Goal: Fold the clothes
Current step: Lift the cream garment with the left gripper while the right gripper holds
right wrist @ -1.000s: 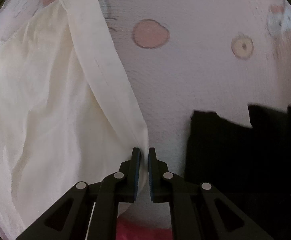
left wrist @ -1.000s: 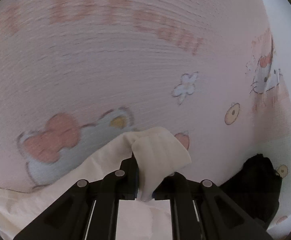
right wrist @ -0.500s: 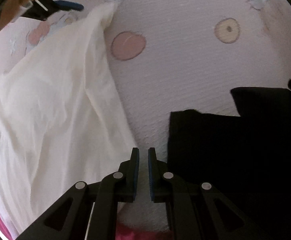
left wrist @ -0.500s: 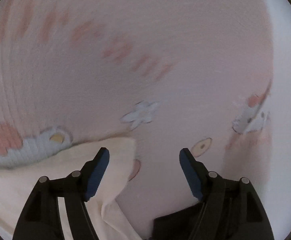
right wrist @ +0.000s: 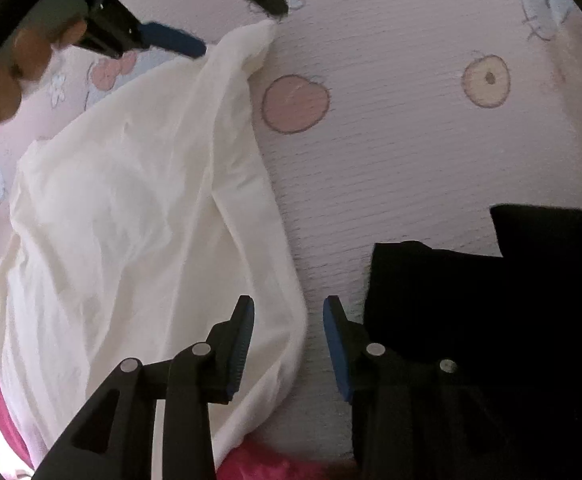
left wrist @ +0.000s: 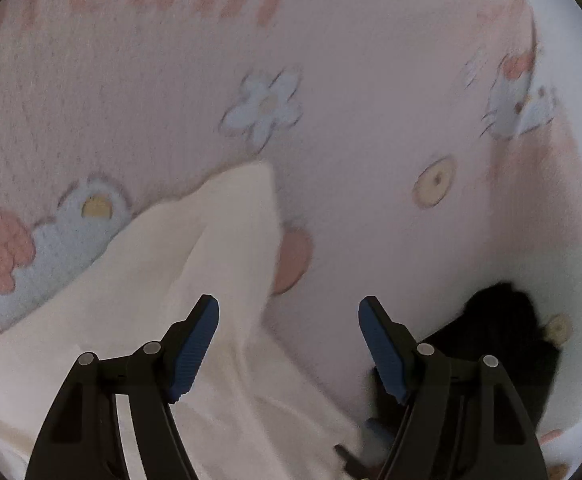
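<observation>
R wrist: cream garment [right wrist: 131,220] on pink blanket [right wrist: 411,140], black clothes [right wrist: 491,300] beside.

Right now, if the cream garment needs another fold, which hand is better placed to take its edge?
Probably the right. The right gripper has just been opening, and the cream garment lies with its edge between the pads. The left gripper is open over the pink blanket, beside the garment.

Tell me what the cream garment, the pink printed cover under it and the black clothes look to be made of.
Cream garment: thin, matte woven fabric, likely cotton; it drapes in soft creases.
Pink printed cover: textured knit or quilted textile; fine ribbed rows show across the cartoon print.
Black clothes: matte dark fabric, too dark to tell the weave; a furry-looking edge shows in the left wrist view.
</observation>
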Demonstrator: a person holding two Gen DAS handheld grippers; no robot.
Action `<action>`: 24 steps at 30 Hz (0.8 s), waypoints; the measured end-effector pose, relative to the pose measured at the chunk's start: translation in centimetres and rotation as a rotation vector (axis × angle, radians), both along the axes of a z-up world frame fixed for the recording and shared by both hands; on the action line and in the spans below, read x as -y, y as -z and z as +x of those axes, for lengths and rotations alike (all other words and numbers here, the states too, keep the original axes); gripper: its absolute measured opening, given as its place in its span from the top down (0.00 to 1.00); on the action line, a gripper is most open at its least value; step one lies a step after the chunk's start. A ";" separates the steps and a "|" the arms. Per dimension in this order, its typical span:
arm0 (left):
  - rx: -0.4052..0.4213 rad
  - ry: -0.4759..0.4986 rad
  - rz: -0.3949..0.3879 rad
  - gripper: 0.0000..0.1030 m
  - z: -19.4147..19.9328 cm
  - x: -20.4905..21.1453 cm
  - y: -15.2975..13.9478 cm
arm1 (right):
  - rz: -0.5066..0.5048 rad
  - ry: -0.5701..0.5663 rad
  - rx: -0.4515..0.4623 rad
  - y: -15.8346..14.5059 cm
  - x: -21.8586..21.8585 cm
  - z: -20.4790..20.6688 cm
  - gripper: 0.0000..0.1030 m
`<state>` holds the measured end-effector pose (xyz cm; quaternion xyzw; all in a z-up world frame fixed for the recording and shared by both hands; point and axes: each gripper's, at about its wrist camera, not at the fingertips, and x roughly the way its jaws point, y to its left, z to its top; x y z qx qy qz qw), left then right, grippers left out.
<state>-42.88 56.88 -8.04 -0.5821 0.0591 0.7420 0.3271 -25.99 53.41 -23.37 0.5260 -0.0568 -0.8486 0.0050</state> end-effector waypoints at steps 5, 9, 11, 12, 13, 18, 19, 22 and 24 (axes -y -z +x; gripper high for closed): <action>0.128 -0.026 0.000 0.31 0.0 1.1 3.8 | -0.004 -0.015 0.042 0.2 1.8 -1.4 0.66; 0.164 0.002 0.005 0.56 1.3 1.4 5.1 | 0.005 -0.015 0.093 1.4 2.0 -2.0 0.66; 0.134 0.040 -0.041 0.76 1.9 0.5 5.7 | 0.003 -0.011 0.101 1.7 1.8 -2.1 0.66; 0.120 0.058 -0.062 0.80 2.2 0.1 6.0 | 0.003 -0.010 0.099 1.8 1.7 -2.1 0.66; 0.111 0.068 -0.064 0.86 2.4 -0.2 6.1 | 0.008 -0.013 0.088 1.8 1.6 -2.1 0.67; 0.085 0.070 -0.068 0.86 2.3 -1.5 6.7 | 0.096 0.013 0.069 1.7 1.4 -2.5 0.85; 0.086 0.058 -0.068 0.86 2.1 -1.6 6.8 | 0.119 0.018 0.070 1.7 1.4 -2.7 0.85; 0.099 0.009 -0.042 0.87 1.3 -1.7 6.7 | 0.151 0.026 0.057 1.7 1.4 -3.1 0.85; 0.084 -0.005 -0.004 0.87 1.0 -1.6 6.2 | 0.163 0.039 0.054 1.7 1.3 -3.3 0.86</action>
